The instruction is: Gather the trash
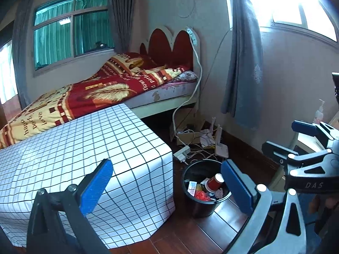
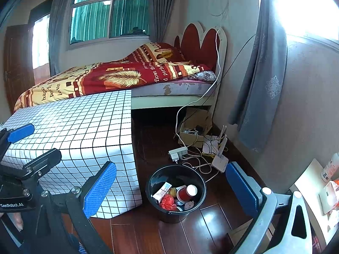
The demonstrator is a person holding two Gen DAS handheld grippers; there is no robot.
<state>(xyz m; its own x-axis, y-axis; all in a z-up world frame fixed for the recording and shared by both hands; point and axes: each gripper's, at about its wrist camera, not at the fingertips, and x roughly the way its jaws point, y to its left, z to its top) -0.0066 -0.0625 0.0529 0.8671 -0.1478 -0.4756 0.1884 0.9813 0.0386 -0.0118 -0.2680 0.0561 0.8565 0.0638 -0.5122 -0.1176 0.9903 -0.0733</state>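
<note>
A black trash bucket [image 1: 190, 203] stands on the wood floor beside the checked table; it also shows in the right wrist view [image 2: 161, 211]. Inside lie a red paper cup [image 1: 214, 183] [image 2: 186, 193], a red crumpled wrapper [image 1: 201, 195] [image 2: 168, 203], a small carton [image 2: 162, 192] and other scraps. My left gripper [image 1: 167, 188] is open and empty, held above the table's corner and the bucket. My right gripper [image 2: 171, 190] is open and empty, above the bucket. The right gripper also shows at the right of the left wrist view [image 1: 286, 139].
A table under a white checked cloth [image 1: 74, 148] [image 2: 80, 131] stands left of the bucket. Behind it is a bed with a red quilt [image 1: 95, 93]. A power strip [image 2: 178, 152], cables, a router [image 2: 220, 160] and a cardboard box [image 2: 190, 135] lie on the floor by the wall.
</note>
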